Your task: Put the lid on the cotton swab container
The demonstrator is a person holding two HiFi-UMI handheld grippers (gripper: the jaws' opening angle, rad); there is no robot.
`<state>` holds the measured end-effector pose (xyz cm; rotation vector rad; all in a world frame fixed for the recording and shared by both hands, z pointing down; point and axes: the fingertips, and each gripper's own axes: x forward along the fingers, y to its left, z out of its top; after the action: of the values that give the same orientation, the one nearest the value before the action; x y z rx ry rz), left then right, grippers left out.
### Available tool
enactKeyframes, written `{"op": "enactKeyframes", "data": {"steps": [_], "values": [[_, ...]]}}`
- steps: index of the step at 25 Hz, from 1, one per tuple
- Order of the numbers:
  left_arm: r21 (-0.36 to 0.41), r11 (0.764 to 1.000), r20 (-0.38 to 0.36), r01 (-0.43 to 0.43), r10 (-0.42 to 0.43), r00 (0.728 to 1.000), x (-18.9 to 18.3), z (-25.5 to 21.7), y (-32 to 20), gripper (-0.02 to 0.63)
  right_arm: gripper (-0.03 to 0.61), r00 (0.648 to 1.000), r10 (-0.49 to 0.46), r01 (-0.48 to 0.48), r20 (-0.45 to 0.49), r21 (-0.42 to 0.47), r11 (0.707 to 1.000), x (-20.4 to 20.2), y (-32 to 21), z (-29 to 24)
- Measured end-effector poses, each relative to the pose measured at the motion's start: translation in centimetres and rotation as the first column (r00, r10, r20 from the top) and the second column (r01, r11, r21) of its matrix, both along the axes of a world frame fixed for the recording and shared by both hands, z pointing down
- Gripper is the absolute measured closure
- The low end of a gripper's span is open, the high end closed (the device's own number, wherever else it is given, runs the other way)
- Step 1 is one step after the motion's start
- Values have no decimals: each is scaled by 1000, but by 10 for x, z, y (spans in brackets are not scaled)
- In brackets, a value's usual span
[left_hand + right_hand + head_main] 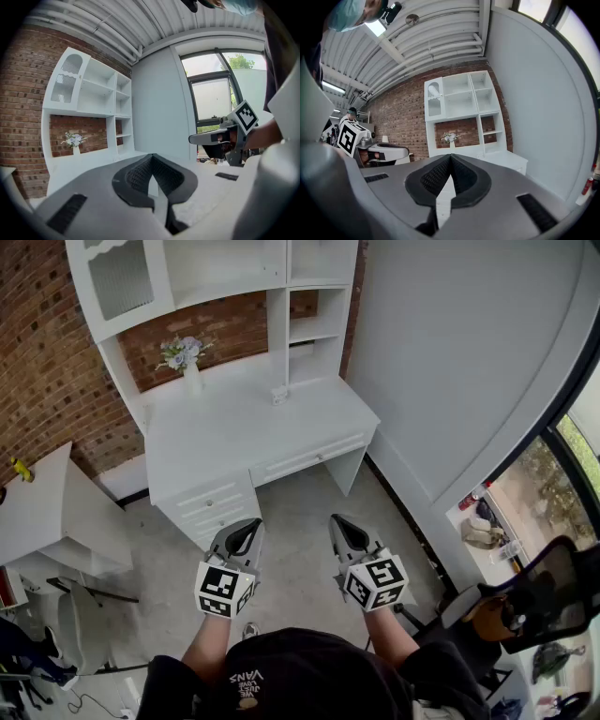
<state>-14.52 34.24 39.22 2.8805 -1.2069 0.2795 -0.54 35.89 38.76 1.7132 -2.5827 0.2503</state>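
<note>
Head view: the left tool (246, 538) and right tool (349, 532) are held side by side in front of the person, over the floor and well apart from the white worktop (234, 432). Both are clenched and carry nothing. A vase of flowers (187, 362) stands at the back of the worktop. A small white item (278, 395) near the shelf upright may be the cotton swab container, but it is too small to confirm. The lid cannot be made out.

Left gripper view: jaws together, nothing between them. The right tool shows beside the window.

Right gripper view: jaws together, nothing between them. The worktop lies ahead, in the distance.

Hazards, as a judgement: reaching in with jaws not yet parted may knock a light container or lid off the worktop. Misreading the small item may lead to a wrong grasp, and a wide reach may tip the vase
</note>
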Motion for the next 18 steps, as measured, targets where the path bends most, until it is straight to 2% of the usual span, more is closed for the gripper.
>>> {"op": "enactKeyframes", "data": {"steps": [10,18], "values": [[5,997,-42,73,-73,996,25,3,14,609,580,997,-72,72,22,20,997,28,9,4],[-24,997,-74,73,-74,994,25,14,3,604,580,994,-94,94,53,6,996,26,-8,16]]}}
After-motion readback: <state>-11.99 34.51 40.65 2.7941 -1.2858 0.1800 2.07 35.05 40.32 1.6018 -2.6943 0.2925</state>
